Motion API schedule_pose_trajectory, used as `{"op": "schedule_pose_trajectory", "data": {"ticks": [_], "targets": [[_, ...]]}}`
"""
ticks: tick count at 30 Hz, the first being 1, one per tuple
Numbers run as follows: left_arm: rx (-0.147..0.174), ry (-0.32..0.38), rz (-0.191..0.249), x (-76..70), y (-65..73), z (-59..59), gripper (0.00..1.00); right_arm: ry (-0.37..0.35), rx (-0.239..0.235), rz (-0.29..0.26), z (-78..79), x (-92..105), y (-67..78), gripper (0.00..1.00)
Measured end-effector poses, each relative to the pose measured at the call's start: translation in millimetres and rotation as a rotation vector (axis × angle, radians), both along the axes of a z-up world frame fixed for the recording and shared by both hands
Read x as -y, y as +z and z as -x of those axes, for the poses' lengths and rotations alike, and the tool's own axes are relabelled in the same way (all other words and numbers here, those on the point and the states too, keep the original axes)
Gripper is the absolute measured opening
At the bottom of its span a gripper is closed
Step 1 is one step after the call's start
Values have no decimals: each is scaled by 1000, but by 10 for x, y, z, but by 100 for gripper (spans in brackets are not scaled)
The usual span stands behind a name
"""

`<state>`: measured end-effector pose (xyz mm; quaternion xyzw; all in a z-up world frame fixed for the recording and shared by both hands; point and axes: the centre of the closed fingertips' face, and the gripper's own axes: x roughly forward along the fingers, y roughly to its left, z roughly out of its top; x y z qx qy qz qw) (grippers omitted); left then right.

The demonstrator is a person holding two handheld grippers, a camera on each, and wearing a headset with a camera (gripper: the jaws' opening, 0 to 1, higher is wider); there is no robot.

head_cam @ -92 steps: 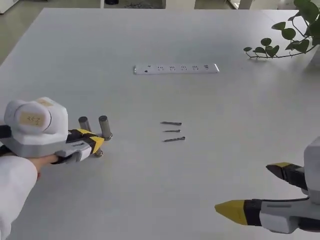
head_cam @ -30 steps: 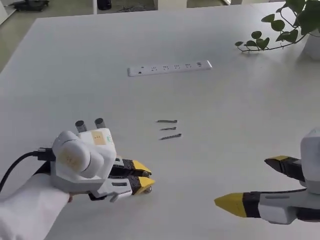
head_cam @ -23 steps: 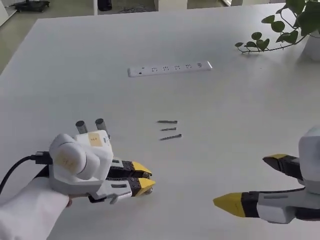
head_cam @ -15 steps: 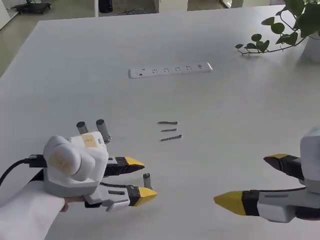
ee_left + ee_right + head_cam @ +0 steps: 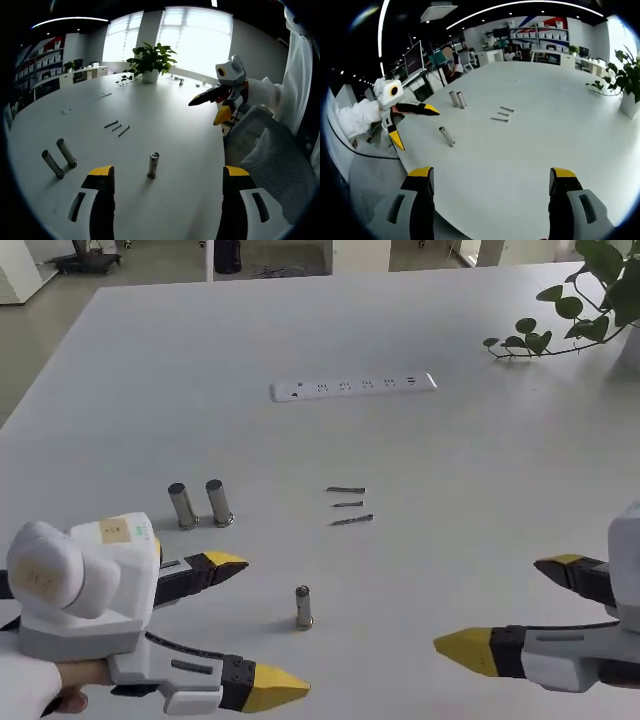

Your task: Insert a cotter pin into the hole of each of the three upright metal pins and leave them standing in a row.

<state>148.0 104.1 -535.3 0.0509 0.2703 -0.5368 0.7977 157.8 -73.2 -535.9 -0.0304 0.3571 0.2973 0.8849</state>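
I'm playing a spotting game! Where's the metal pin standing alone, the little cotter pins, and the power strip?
lone metal pin (image 5: 303,605), head view, middle of its shaft.
cotter pins (image 5: 347,504), head view, the middle one of three.
power strip (image 5: 353,387), head view, centre of its top.

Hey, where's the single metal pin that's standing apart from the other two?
In the head view the single pin stands upright just ahead of the open left gripper, nearer the person than the cotter pins.

Head view high above table (image 5: 470,470), gripper views low near its edge, facing across, all sharing lone pin (image 5: 303,606)
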Motion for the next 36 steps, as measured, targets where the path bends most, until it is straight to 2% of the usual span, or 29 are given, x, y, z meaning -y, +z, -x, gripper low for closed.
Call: {"op": "schedule_pose_trajectory", "data": {"ticks": [1,2,4,6,10,13,18,21,26,29,30,34,35,36], "targets": [[-2,28,30,6,32,1,97,6,3,1,3,-12,14,94],[-4,35,29,-15,33,16,99,9,5,2,-1,-16,23,94],[23,91,57,-45,80,-22,99,16,9,5,3,-33,45,94],[7,115,79,-72,99,0,99,24,13,9,4,-29,50,94],[25,144,64,-130,107,27,99,41,19,19,-11,-46,85,94],[32,176,73,-170,146,36,99,68,31,36,-29,-69,131,94],[51,226,65,-234,176,40,99,125,57,83,-154,-57,249,92],[56,265,85,-241,224,52,99,219,79,124,-244,-80,362,84],[50,288,129,-131,287,130,99,293,113,186,-495,-98,554,82],[48,294,136,-68,300,170,99,331,82,221,-588,-90,626,80],[46,300,138,-62,299,182,99,340,84,229,-645,-98,664,80],[52,337,158,-121,333,176,99,418,108,259,-755,-187,768,79],[56,346,163,-136,344,168,99,448,104,274,-753,-200,760,78],[56,349,164,-156,343,172,99,483,80,303,-757,-207,735,76]]}}
